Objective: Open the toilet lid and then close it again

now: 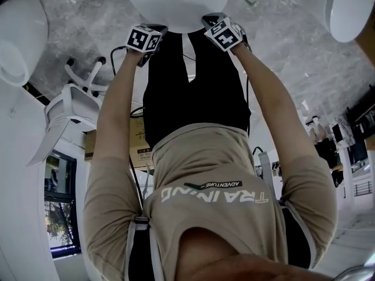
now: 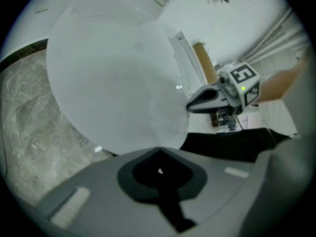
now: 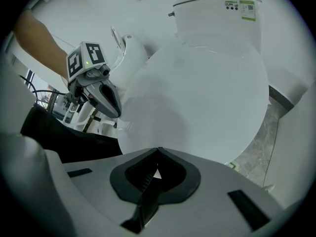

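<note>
The white toilet lid (image 1: 176,2) lies down over the bowl, with the tank (image 3: 217,9) behind it. In the left gripper view the lid (image 2: 113,83) fills the middle, and my left gripper (image 2: 159,151) is shut, its tips at the lid's front rim with nothing between them. My right gripper (image 3: 157,153) is also shut, tips at the front rim of the lid (image 3: 197,98). In the head view the left gripper (image 1: 153,30) and right gripper (image 1: 210,21) sit side by side at the lid's near edge. Each gripper view shows the other gripper: right (image 2: 197,102), left (image 3: 111,105).
Grey marble floor (image 2: 29,127) surrounds the toilet. Other white fixtures stand at the left (image 1: 20,34) and right (image 1: 345,10). A white chair (image 1: 70,107) and a cardboard box (image 1: 137,136) are behind the person. A wall (image 2: 237,14) lies to the side.
</note>
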`<state>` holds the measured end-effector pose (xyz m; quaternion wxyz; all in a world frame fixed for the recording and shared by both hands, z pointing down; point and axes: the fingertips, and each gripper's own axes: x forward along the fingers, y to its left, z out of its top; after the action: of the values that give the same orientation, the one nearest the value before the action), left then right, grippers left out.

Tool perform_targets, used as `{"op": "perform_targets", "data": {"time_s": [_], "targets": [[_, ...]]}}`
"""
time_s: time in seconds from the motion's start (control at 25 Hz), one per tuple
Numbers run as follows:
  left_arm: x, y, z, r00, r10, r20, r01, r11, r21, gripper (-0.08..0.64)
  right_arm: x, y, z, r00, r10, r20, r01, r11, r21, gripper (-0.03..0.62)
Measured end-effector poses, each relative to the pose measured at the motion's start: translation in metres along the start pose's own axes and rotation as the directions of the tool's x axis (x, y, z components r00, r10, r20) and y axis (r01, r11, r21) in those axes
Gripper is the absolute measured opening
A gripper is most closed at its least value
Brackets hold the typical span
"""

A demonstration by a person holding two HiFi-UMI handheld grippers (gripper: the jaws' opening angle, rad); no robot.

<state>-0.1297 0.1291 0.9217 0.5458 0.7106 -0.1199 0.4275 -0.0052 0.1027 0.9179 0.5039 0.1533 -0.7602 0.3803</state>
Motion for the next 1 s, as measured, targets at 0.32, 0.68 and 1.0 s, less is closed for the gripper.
{"op": "perform_targets", "data": {"time_s": [0.32,0.68,1.0], "targets": [[-0.012,-0.005,0.008,0.997,0.054,0.052,-0.051,0.998,-0.049,0.005,-0.003,0.0,0.0,1.0,0.003,-0.017,-0.003,0.999,0.032,0.014],[-0.064,-0.038,0.038,0.981,0.111,0.159,-0.117,0.993,0.032,0.005,-0.073,-0.005,0.025,0.993,-0.051,0.108,0.045,0.997,0.06,0.014],[-0.133,-0.093,0.073,0.95,0.159,0.269,-0.194,0.975,0.109,0.005,-0.153,0.014,0.06,0.972,-0.093,0.215,0.089,0.996,0.028,0.014]]}}
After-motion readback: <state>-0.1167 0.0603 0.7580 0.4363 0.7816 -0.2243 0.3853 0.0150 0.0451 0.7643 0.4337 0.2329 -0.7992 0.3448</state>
